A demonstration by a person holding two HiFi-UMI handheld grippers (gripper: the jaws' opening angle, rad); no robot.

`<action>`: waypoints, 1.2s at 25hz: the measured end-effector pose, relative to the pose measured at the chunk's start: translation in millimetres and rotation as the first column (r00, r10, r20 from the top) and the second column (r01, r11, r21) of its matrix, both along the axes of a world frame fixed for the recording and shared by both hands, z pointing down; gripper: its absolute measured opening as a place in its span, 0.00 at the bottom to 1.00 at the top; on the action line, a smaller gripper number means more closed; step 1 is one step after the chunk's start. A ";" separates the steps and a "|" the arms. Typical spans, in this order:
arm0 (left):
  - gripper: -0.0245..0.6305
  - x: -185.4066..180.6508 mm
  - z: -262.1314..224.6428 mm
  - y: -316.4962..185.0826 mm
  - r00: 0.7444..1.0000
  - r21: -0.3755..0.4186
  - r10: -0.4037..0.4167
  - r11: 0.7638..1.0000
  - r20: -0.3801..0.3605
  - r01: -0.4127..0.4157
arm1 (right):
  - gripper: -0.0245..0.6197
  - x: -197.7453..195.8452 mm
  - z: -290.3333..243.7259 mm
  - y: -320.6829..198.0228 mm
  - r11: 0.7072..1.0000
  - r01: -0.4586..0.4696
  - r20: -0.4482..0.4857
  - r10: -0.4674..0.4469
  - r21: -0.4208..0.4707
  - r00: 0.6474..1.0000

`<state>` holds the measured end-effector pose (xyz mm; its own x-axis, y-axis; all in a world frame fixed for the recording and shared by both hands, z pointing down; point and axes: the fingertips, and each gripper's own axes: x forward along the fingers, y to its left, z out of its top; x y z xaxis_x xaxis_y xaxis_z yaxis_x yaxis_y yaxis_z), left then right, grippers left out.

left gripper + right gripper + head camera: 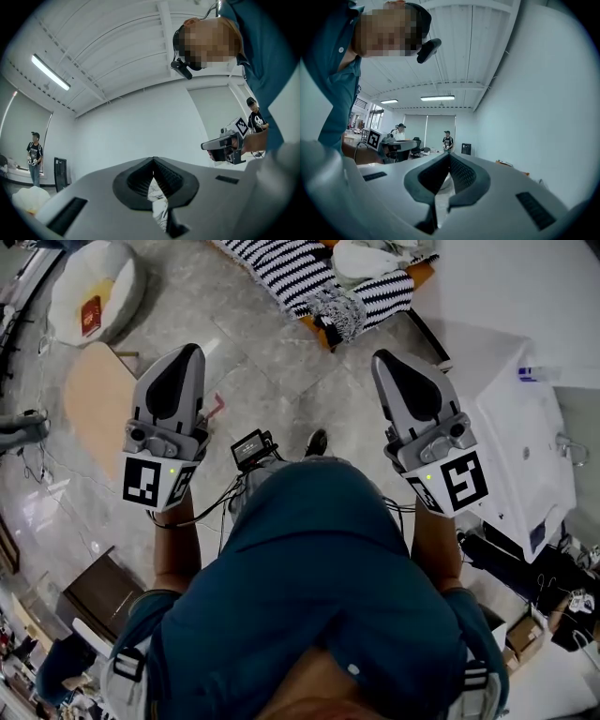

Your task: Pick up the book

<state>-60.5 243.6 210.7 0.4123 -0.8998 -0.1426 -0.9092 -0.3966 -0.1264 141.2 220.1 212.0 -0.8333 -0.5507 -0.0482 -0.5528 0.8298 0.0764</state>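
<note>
I cannot make out a book in any view. In the head view both grippers are held level at chest height over a pale marble floor. My left gripper (187, 351) is shut with nothing between its jaws. My right gripper (386, 357) is likewise shut and empty. The left gripper view looks along its closed jaws (153, 159) toward a white wall, with the right gripper (225, 145) at its right side. The right gripper view shows its closed jaws (449, 154) and the left gripper (377, 139) off to the left.
A black-and-white striped blanket (309, 277) lies ahead on the floor. A white beanbag (94, 287) and a wooden board (94, 399) are at the left. A white unit (525, 427) stands at the right. Two people (447, 139) stand far off.
</note>
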 end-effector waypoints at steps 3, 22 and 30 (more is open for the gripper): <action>0.04 13.8 -3.8 -19.5 1.000 0.016 -0.015 1.000 0.002 0.015 | 0.06 6.7 1.7 -22.9 1.000 0.029 0.001 -0.029 0.003 1.000; 0.04 -43.1 -9.4 -140.3 0.994 0.027 0.111 0.994 -0.020 -0.110 | 0.06 -60.7 2.5 -136.4 0.999 -0.053 -0.006 0.053 -0.007 0.999; 0.04 -79.8 -0.5 -182.3 0.987 0.010 0.160 0.987 -0.020 -0.160 | 0.06 -101.2 -2.5 -178.5 0.996 -0.087 -0.022 0.087 0.012 0.996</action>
